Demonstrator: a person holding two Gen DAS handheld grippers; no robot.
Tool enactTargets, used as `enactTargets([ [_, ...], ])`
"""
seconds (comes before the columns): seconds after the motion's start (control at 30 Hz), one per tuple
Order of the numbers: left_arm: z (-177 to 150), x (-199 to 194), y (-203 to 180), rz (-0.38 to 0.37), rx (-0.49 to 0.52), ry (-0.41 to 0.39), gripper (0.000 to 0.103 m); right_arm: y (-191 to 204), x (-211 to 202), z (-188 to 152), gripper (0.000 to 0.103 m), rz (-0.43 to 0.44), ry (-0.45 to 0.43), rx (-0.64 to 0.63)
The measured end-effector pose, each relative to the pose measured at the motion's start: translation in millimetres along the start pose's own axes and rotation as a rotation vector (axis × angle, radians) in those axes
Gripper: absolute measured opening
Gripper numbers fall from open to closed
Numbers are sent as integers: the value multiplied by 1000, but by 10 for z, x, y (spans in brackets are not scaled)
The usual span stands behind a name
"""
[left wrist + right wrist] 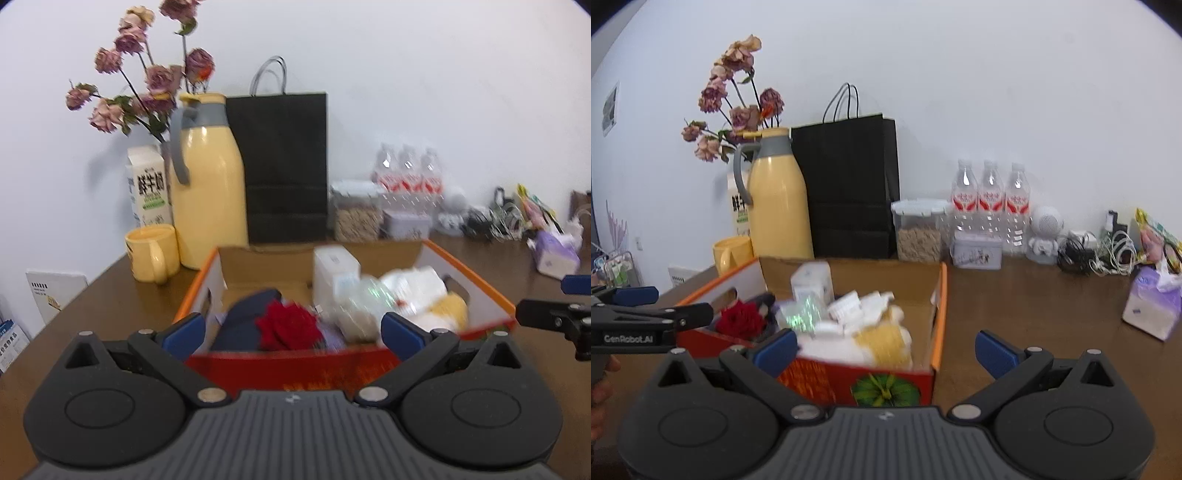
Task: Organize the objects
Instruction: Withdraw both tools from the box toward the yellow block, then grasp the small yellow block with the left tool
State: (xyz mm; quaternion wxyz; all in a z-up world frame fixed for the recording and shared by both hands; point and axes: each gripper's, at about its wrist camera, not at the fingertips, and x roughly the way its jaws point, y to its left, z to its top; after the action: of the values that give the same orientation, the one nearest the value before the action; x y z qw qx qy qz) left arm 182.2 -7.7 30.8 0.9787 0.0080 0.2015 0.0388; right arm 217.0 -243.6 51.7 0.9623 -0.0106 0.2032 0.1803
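Cardboard box [938,332] of clutter sits on brown table [1034,314] by white wall [997,92].

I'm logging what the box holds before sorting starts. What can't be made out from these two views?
- Items in the cardboard box: both views are motion-blurred; only a red flower and a white carton are recognisable.
- Box floor: hidden under the pile.
- Milk carton: mostly behind the yellow thermos in the right wrist view.
- Right hand-held gripper: cut off by the left wrist view's right edge.
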Motion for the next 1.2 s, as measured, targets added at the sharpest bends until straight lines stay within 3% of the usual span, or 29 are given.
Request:
enactTargets([
  [0.37, -497, -41, -457, -117, 92, 188, 103, -111, -184, -361, 103, -13, 97, 3],
  [0.6, -677, 23, -677, -136, 119, 280, 103, -100, -222, -494, 103, -6, 133, -1],
  [0.93, -732, 72, -634, -121, 59, 330, 103, -71, -236, -564, 103, 18, 146, -4],
  [1.2, -744, 78, -646, -117, 60, 321, 103, -57, -219, -596, 103, 22, 157, -4],
])
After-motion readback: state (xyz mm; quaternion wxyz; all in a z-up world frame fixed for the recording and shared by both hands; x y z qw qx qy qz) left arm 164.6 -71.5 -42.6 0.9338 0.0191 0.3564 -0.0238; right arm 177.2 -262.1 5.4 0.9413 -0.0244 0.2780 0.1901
